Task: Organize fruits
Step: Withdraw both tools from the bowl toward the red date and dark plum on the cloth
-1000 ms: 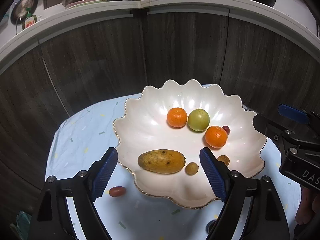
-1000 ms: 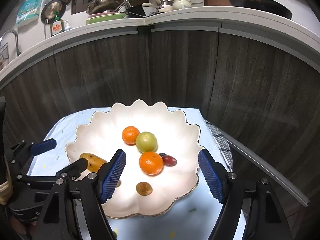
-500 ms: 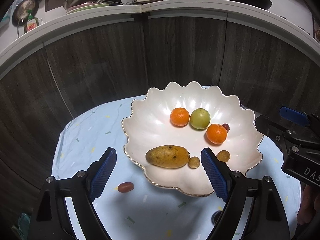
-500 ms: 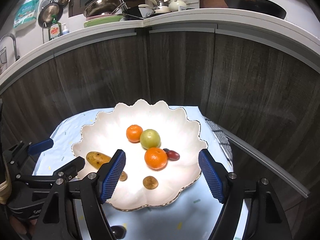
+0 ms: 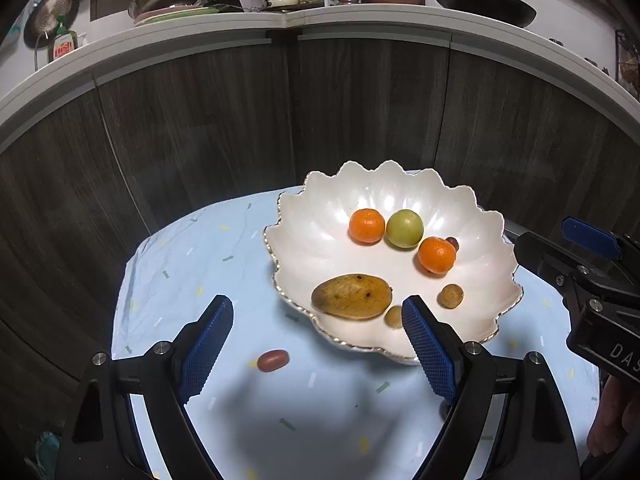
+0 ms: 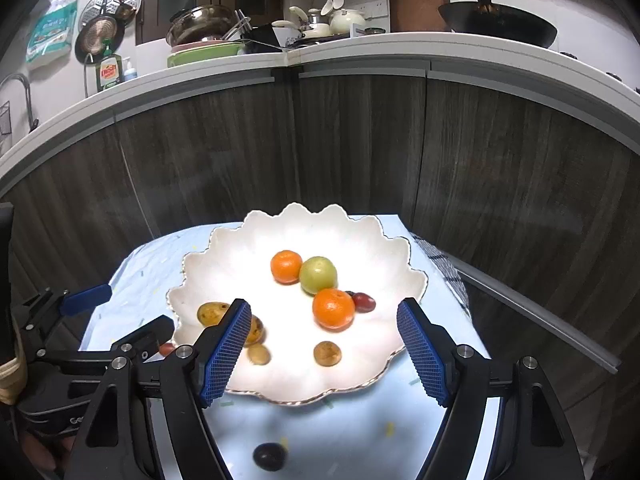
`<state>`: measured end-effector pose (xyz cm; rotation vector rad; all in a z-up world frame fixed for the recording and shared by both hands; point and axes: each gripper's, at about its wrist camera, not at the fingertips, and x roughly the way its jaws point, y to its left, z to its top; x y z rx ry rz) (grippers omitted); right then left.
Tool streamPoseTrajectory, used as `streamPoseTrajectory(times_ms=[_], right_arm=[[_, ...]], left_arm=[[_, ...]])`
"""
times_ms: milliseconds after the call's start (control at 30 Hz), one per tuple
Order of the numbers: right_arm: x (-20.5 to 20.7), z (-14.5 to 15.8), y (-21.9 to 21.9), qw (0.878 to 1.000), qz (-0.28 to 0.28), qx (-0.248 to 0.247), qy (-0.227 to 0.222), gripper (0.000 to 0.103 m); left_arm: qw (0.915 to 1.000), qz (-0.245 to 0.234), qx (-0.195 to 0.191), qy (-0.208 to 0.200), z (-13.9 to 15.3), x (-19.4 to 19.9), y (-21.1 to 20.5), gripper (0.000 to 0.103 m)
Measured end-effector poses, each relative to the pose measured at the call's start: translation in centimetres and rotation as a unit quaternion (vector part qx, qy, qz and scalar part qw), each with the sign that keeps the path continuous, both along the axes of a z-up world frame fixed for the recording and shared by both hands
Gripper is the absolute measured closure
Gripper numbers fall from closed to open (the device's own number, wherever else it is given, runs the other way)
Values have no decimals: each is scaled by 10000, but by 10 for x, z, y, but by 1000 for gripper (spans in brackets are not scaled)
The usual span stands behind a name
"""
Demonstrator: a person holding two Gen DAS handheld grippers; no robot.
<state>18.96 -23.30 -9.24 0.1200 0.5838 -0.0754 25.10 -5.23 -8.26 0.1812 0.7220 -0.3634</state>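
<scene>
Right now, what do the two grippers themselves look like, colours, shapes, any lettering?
Both are matte black frames with silver screw heads. The left gripper and right gripper each carry two blue finger pads with a fine diamond-grid texture. White letters "DAS" show on the right gripper's body in the left wrist view; the rest is cut off. No cables or sleeves show.

bowl (image 5: 312, 216): glossy white glaze, gilt rim | cloth (image 5: 192, 264): matt pale-blue fabric, creased | cabinet fronts (image 6: 360, 140): dark matt woodgrain | left tool (image 5: 316, 348) pads (image 5: 206, 344): blue, rough-textured | mango (image 5: 352, 296): dull, speckled skin
</scene>
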Motion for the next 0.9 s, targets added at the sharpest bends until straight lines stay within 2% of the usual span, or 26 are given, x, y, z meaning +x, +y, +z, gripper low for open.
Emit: streamPoseTrajectory(times_ms=[167, 233, 500, 900], right_arm=[[-7, -2, 9, 9998, -197, -8, -4, 27], [-8, -3, 11, 9997, -247, -9, 2, 22], [-19, -10, 22, 9989, -462, 14, -24, 22], [-26, -47, 39, 9966, -614, 110, 533, 22]], left_arm=[[10000, -34, -30, 20, -4, -2, 14, 17], [10000, -66, -49, 52, -6, -2, 19, 17], [9994, -300, -100, 161, -17, -3, 32, 17], [9976, -667, 58, 176, -42, -4, 48, 17]])
